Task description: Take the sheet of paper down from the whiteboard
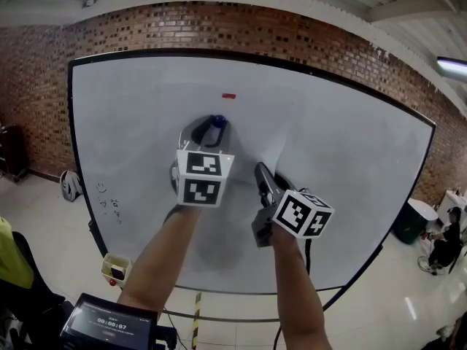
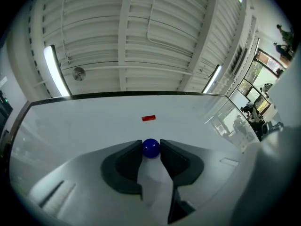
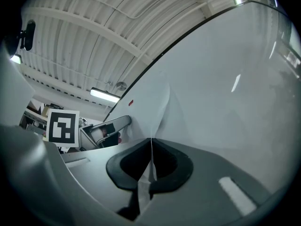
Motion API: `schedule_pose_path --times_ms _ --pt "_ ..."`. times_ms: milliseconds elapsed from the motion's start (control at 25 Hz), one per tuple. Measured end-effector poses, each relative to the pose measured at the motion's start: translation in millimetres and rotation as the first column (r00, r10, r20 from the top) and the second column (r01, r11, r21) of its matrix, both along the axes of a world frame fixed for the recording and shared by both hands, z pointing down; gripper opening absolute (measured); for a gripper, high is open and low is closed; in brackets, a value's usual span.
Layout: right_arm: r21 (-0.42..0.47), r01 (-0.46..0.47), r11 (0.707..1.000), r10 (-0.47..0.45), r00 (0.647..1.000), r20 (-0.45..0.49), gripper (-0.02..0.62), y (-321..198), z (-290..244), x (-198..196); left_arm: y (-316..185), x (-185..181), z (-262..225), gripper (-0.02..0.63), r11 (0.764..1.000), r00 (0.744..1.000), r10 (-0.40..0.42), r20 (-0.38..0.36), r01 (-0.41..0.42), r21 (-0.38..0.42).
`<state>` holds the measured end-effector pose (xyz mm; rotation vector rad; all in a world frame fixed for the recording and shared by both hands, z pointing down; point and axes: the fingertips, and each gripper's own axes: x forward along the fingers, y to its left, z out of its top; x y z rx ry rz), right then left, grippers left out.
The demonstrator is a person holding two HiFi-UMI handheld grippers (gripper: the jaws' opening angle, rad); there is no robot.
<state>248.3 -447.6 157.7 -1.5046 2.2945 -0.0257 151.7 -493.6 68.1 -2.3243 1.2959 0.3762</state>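
A black-framed whiteboard (image 1: 350,159) stands before a brick wall (image 1: 219,28), under a white ribbed ceiling with strip lights. The floor is pale tile. A small red tab (image 1: 229,95) sits high on the board, and a dark green bin (image 1: 411,221) stands off to the right. The sheet of paper (image 3: 157,102) hangs on the board, white on white. Both bare forearms reach up towards it. The left claw (image 2: 151,150) grips a round blue magnet (image 1: 217,121) on the board. The right claw (image 3: 151,142) is pinched on the sheet's edge, which is lifted off the board.
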Motion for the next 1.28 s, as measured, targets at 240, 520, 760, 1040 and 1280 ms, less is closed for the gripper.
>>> schedule_pose_path --times_ms 240,520,760,1040,1280 --pt "0.031 -0.016 0.999 0.015 1.000 0.027 0.014 8.5 -6.2 1.7 0.8 -0.7 -1.0 0.120 1.000 1.000 0.020 -0.013 -0.020 -0.007" --pt "0.096 -0.041 0.995 0.036 0.998 0.046 0.013 23.8 -17.4 12.7 9.6 -10.9 3.0 0.120 0.998 0.997 0.060 -0.055 -0.060 -0.009" --pt "0.113 -0.098 0.989 0.100 0.995 -0.006 0.014 36.4 -15.7 13.9 21.9 -28.8 9.2 0.120 0.999 0.998 0.037 -0.044 -0.036 0.011" --pt "0.072 -0.199 0.977 0.205 0.974 -0.099 0.014 49.8 17.5 5.1 23.1 -62.9 51.3 0.121 0.999 0.999 0.028 -0.033 -0.029 -0.031" --pt "0.010 -0.291 0.957 0.290 0.947 -0.135 0.014 55.5 61.7 -2.2 17.9 -98.1 100.2 0.121 0.995 0.999 0.036 -0.021 -0.038 -0.093"
